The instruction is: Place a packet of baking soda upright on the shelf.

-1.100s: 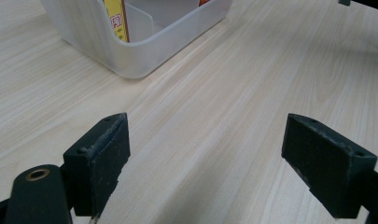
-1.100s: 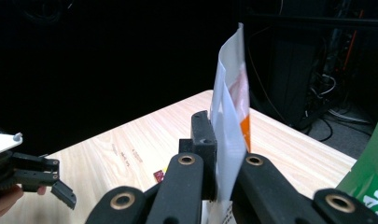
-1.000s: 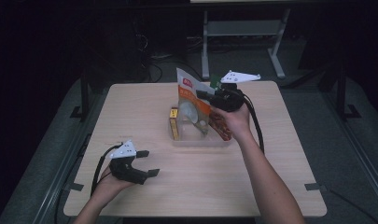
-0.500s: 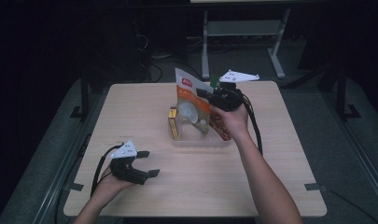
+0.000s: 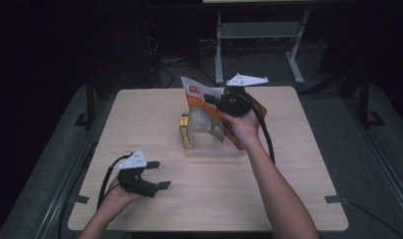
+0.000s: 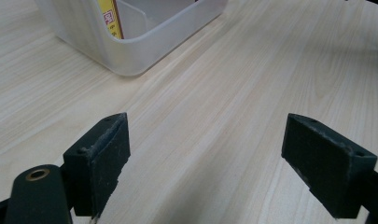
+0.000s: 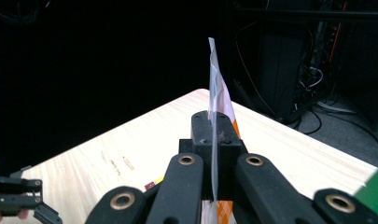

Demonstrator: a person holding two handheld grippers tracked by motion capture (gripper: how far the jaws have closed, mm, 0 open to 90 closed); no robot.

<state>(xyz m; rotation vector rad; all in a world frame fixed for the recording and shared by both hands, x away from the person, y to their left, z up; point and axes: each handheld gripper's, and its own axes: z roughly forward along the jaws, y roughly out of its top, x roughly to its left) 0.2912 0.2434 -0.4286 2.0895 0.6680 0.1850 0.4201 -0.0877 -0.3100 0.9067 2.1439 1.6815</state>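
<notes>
pinching an orange-and-white pouch point(image 5: 205, 110) by its edge, the right hand-held gripper point(image 5: 224, 103) holds it upright over the clear plastic bin point(image 5: 209, 148) at the middle of the desk point(image 5: 298, 149), while the left hand-held gripper point(image 5: 156, 175) rests released near the front-left corner.

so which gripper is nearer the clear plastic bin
Right. The right gripper holds a snack bag directly over the clear plastic bin. The left gripper rests open on the table, well short of the bin.
</notes>
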